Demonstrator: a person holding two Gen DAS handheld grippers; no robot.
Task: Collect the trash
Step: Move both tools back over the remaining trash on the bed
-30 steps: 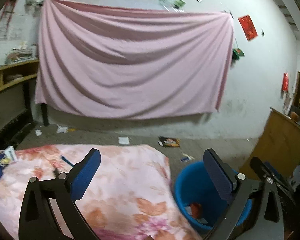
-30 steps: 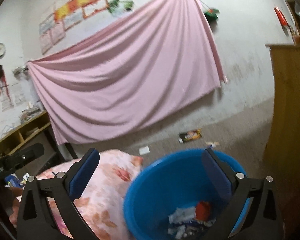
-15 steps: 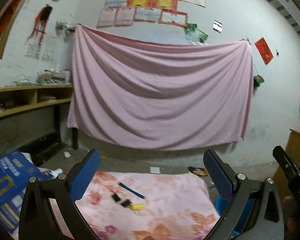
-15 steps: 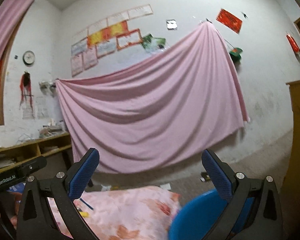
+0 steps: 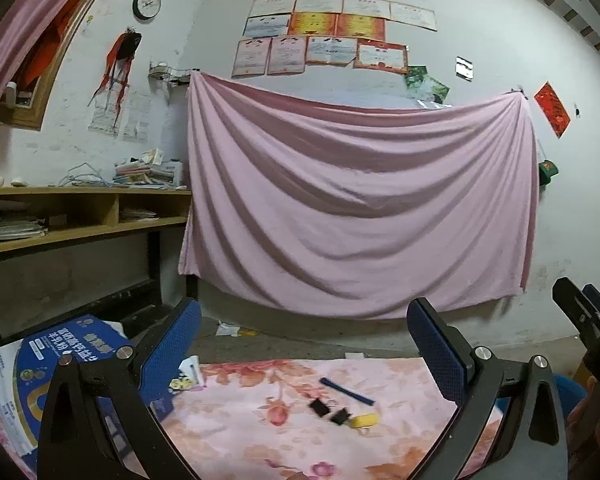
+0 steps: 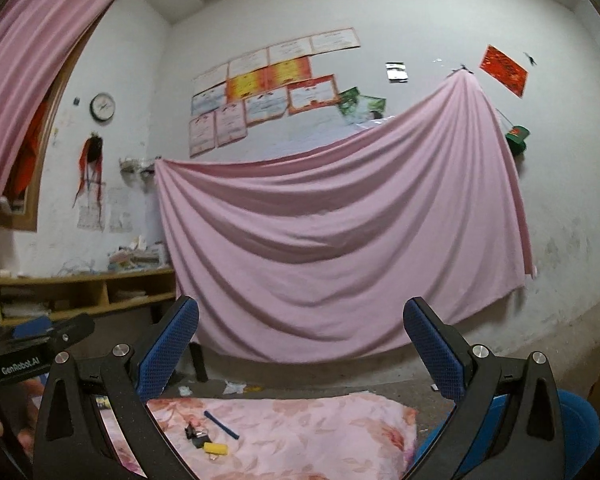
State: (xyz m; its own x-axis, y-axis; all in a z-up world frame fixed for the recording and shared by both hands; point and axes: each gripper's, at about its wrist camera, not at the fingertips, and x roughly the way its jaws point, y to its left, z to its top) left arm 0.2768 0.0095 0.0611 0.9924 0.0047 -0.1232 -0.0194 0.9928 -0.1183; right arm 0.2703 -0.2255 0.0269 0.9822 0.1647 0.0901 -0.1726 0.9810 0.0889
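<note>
left wrist: level, faces pink sheet (image 5: pixel 356 208) | right wrist: alike | shared: floral cloth (image 6: pixel 320 432)

The left black two-finger gripper with blue textured pads (image 5: pixel 304 344) is held level, its jaws spread wide with nothing between them. The right black two-finger gripper with blue textured pads (image 6: pixel 302 342) is likewise level, wide apart and empty.
</note>
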